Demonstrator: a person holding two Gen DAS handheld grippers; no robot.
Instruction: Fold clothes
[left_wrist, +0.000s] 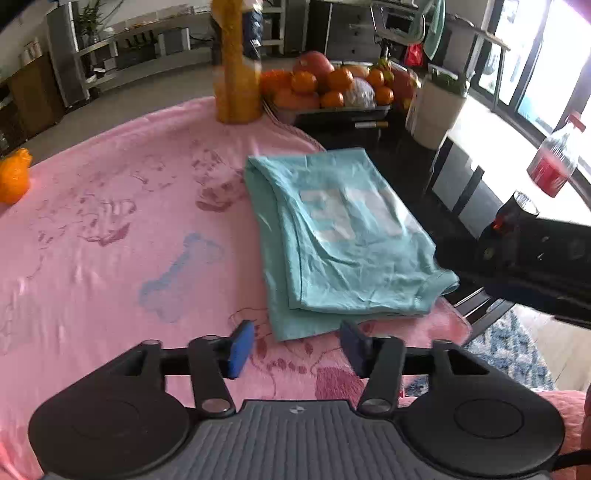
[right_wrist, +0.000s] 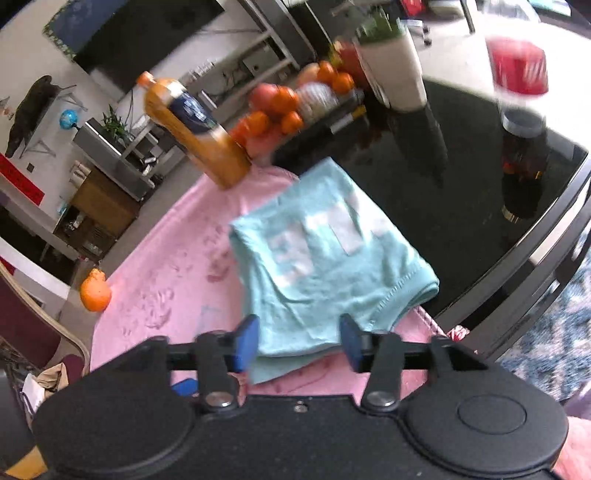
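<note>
A teal shirt (left_wrist: 340, 236) with a white print lies folded into a rectangle on a pink blanket (left_wrist: 129, 221), close to the blanket's right edge. My left gripper (left_wrist: 297, 347) hovers open above the blanket just short of the shirt's near edge, with nothing between its blue pads. In the right wrist view the same shirt (right_wrist: 325, 266) lies on the blanket (right_wrist: 166, 295). My right gripper (right_wrist: 299, 343) is open over the shirt's near edge, and its pads are clear of the cloth. The right gripper's black housing (left_wrist: 535, 258) shows beside the shirt's right corner.
An orange juice bottle (left_wrist: 236, 74) stands at the blanket's far edge beside a tray of oranges and apples (left_wrist: 332, 88). A white plant pot (left_wrist: 436, 110), a bottle of red drink (left_wrist: 554, 162) and a dark jar (right_wrist: 524, 158) stand on the black glass table (right_wrist: 461, 184). An orange toy (left_wrist: 13, 177) sits far left.
</note>
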